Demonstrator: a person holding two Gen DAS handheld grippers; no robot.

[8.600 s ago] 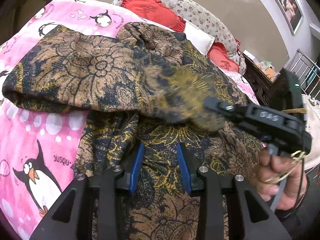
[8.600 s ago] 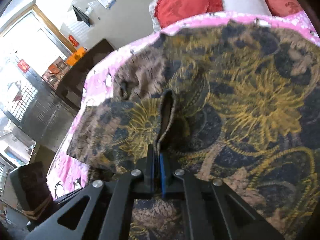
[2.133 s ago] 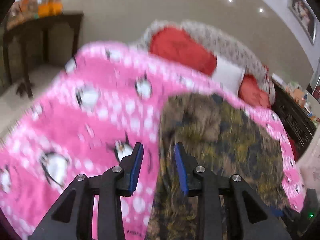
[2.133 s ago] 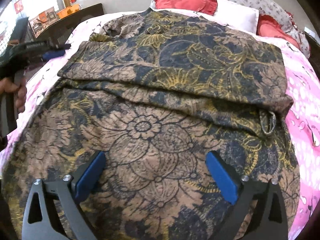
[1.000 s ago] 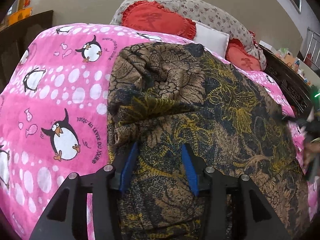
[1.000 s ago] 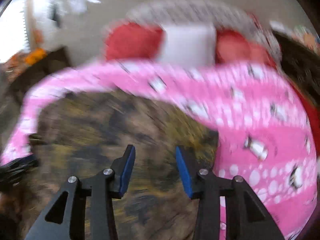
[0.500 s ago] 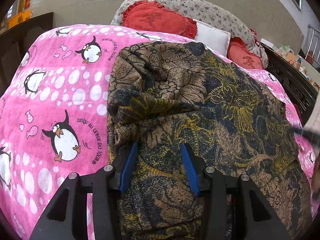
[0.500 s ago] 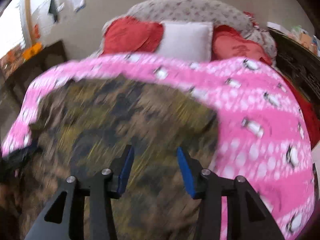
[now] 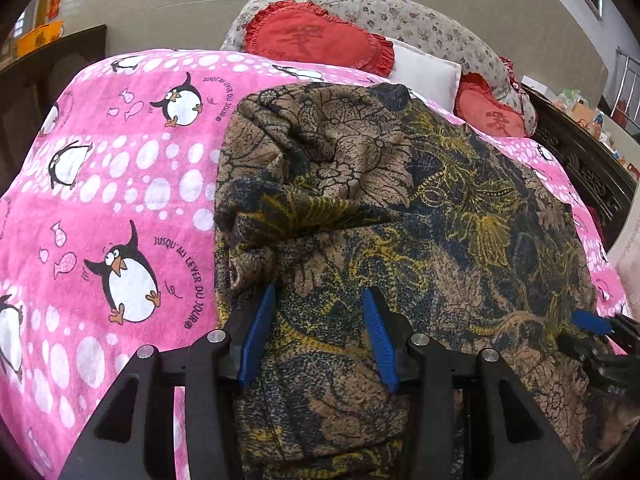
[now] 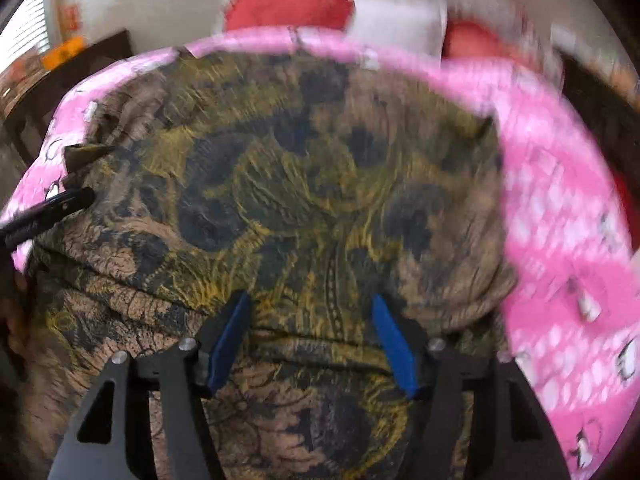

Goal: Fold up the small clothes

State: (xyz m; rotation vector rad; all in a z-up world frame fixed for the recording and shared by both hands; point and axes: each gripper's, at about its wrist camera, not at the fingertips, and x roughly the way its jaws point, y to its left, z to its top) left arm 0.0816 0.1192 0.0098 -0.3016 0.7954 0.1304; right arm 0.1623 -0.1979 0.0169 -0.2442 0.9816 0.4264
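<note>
A brown, navy and yellow floral garment lies folded in layers on a pink penguin blanket. It also fills the right wrist view, which is blurred. My left gripper is open, its blue pads low over the garment's near left part. My right gripper is open over the garment's near right part, just behind a fold edge. The right gripper's blue tip shows in the left wrist view. The left gripper's black finger shows in the right wrist view.
Red heart cushions, a white pillow and a floral pillow lie at the bed's head. Dark wooden furniture stands along the right side. A dark table stands at the left.
My right gripper has swung down and in over the garment and its jaws have widened. My left gripper has stayed where it was, open.
</note>
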